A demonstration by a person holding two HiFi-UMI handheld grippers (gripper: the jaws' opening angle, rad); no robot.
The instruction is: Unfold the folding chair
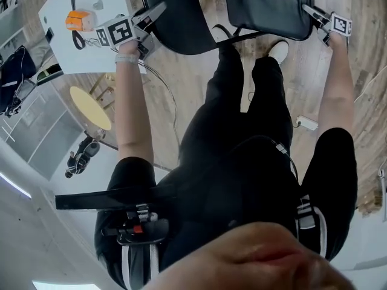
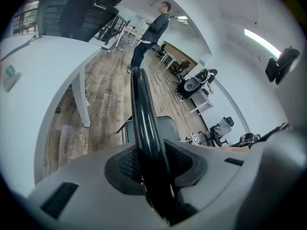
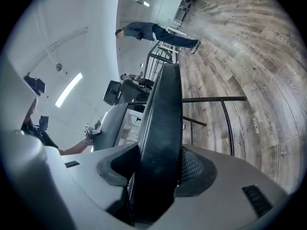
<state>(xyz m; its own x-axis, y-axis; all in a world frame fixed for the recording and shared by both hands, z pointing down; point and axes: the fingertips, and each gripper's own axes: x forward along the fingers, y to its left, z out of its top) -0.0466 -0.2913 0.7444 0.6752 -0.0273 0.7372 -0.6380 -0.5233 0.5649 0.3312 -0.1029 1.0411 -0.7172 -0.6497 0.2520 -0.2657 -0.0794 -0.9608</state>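
Observation:
The folding chair stands on the wooden floor in front of my feet. My left gripper (image 1: 156,12) is shut on the edge of its thin black backrest panel (image 1: 176,18); in the left gripper view that rounded edge (image 2: 144,123) runs up between the pads (image 2: 125,164). My right gripper (image 1: 312,12) is shut on the edge of the padded seat (image 1: 269,5). The thick seat edge (image 3: 164,114) fills the gap between the right jaws, and the chair's black metal tubes (image 3: 218,99) show beyond it. The seat (image 2: 165,127) also shows past the backrest.
A white table (image 1: 72,50) with an orange object (image 1: 80,20) stands close on the left; its leg (image 2: 84,99) is near the chair. A person (image 2: 151,32) stands farther off on the wood floor. A round yellow stool (image 1: 91,107) and a white plug (image 1: 306,123) lie nearby.

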